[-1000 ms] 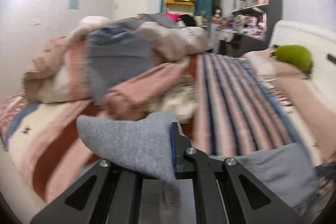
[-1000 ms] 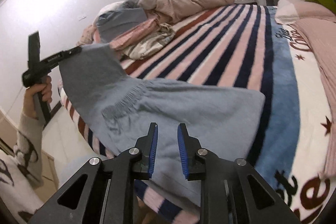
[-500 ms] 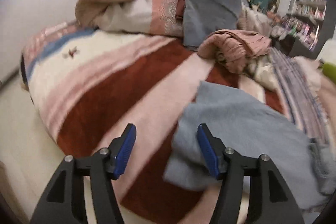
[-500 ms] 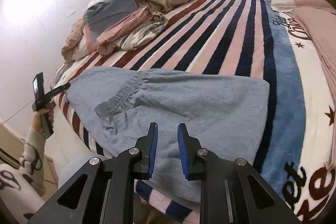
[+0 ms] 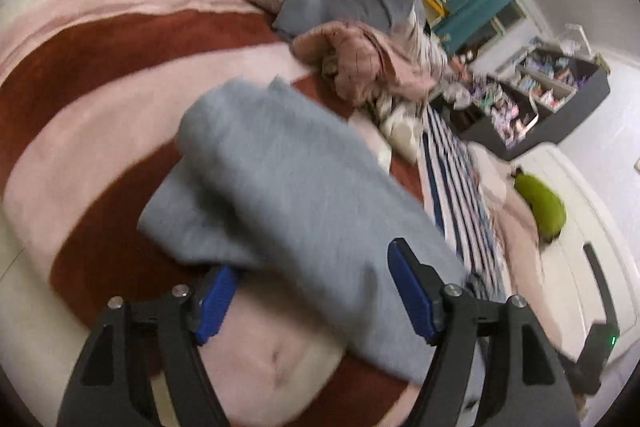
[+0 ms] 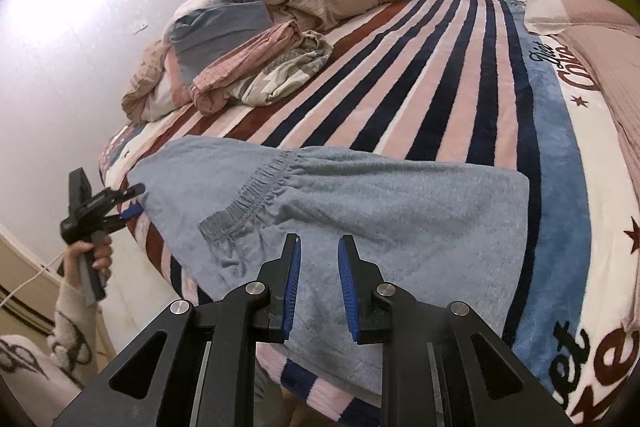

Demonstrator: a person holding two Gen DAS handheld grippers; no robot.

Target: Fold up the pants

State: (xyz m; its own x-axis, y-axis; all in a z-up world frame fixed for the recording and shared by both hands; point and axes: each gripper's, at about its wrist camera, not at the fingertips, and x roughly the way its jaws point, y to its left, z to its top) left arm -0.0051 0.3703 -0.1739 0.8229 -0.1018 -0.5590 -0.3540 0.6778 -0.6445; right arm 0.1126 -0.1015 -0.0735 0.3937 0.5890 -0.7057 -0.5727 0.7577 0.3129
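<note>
Striped bedding covers the bed (image 6: 452,75), with a heap of loose clothes (image 6: 260,67) near its far left corner. At the left, the left tool (image 5: 316,303) is spread wide around a corner of the grey pants (image 6: 360,211) — one pad tucked under the edge, holding nothing yet. The pants lie flat along the bed's near edge, already doubled, with the gathered waistband (image 6: 256,195) on top. On the right, the right tool (image 6: 318,287) hovers just above the cloth, part open and empty. My judgement: one fold is laid and a new grip is being taken; next, both tools should pinch an edge and carry it across evenly — soft knit sags.
</note>
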